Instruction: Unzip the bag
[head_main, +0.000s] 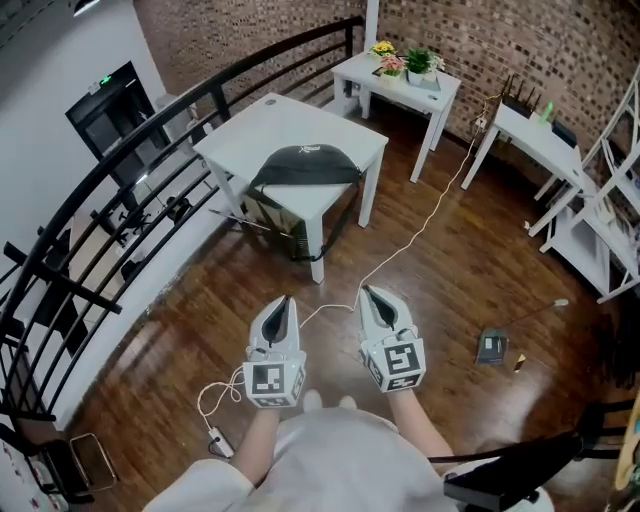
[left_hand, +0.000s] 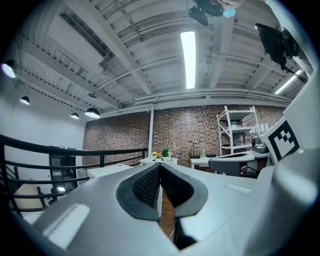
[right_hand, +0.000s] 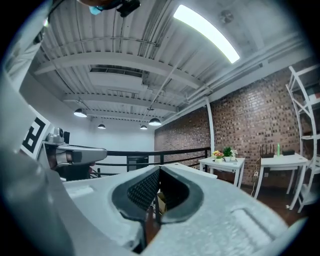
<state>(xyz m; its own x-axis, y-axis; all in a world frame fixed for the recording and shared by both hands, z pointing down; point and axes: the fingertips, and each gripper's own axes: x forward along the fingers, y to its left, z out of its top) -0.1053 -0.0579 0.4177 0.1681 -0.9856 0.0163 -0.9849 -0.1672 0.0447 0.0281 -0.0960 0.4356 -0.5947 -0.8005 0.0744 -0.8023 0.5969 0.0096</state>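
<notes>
A dark grey bag (head_main: 305, 165) lies on the near part of a white square table (head_main: 260, 125), well ahead of me across the wood floor. My left gripper (head_main: 285, 300) and right gripper (head_main: 366, 291) are held side by side close to my body, far short of the table. Both are shut with nothing between the jaws. In the left gripper view the left gripper (left_hand: 159, 167) points level toward the brick wall, jaws together. The right gripper (right_hand: 159, 170) in its own view does the same, tips touching. The bag is not visible in either gripper view.
A black railing (head_main: 120, 170) runs along the left side. A white cable (head_main: 420, 225) trails across the floor to a plug (head_main: 220, 440) near my feet. A second white table with plants (head_main: 400, 75) stands behind, white desk and shelving (head_main: 590, 200) to the right, and a small dark object (head_main: 492, 346) lies on the floor.
</notes>
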